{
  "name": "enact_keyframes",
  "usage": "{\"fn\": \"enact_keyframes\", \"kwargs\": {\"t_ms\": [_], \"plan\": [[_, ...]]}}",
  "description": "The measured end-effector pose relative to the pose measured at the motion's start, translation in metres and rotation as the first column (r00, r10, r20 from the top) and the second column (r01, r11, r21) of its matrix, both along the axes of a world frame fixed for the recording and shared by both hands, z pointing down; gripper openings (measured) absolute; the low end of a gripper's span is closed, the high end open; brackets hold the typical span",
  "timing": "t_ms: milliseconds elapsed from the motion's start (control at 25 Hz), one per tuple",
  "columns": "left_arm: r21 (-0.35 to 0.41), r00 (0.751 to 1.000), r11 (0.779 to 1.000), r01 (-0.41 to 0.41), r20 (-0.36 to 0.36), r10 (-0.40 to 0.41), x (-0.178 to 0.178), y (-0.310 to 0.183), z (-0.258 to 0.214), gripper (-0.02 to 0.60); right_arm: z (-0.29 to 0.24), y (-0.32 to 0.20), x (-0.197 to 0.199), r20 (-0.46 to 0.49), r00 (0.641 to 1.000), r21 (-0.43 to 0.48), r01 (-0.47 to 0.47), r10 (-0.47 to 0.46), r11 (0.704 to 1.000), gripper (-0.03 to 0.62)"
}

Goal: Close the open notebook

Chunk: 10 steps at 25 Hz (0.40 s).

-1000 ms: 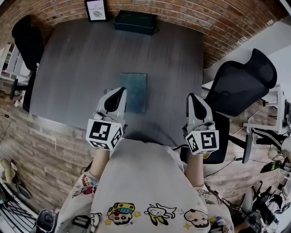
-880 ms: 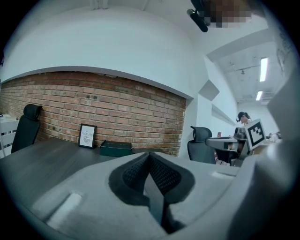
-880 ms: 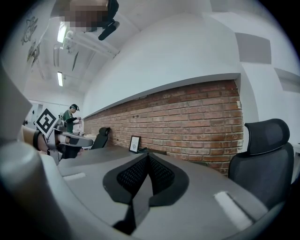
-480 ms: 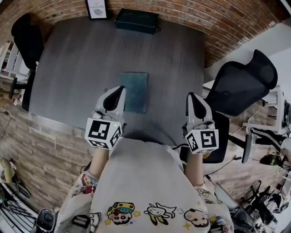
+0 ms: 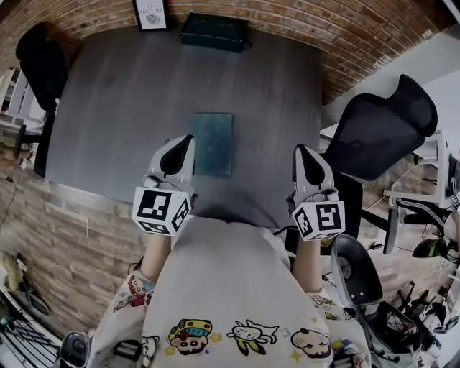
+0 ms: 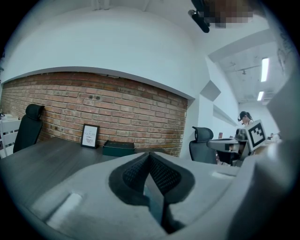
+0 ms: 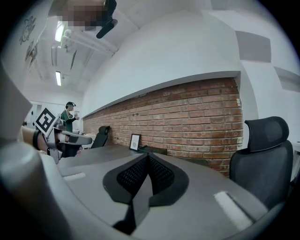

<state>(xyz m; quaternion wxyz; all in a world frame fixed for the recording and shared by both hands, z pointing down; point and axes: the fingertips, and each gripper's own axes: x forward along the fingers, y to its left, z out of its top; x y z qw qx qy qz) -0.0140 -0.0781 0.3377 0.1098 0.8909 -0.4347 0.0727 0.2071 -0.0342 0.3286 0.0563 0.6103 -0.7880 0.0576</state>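
Left gripper (image 5: 186, 139): jaws clenched together, nothing between them; the left gripper view (image 6: 150, 158) shows the two pads meeting in a single line.
Right gripper (image 5: 298, 149): jaws clenched together and empty; the right gripper view (image 7: 148, 158) shows the pads pressed flat on each other.
Notebook (image 5: 213, 144): closed, teal cover up, lying flat at the centre of the frame on the table (image 5: 122, 93).
Left gripper position: lower left of centre, tip just beside the notebook's left edge; contact cannot be determined.
Right gripper position: lower right of centre, near the table's right edge, well apart from the notebook.
Picture frame (image 5: 152, 15): top of frame, upright against the brick wall (image 5: 302, 18).
Dark box (image 5: 214, 33): top centre, just right of the picture frame.
Office chair (image 5: 384, 133): right of frame, beside the table.
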Motion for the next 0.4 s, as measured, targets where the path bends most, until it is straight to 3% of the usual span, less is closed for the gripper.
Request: {"fn": "enact_keyframes", "kwargs": {"t_ms": [400], "plan": [[0.0, 1.0, 1.0, 0.015, 0.0, -0.015, -0.0076, 0.0009, 0.0017, -0.002, 0.0006, 0.0017, -0.0043, 0.005, 1.0, -0.003, 0.006, -0.006, 1.0, 0.008]]}}
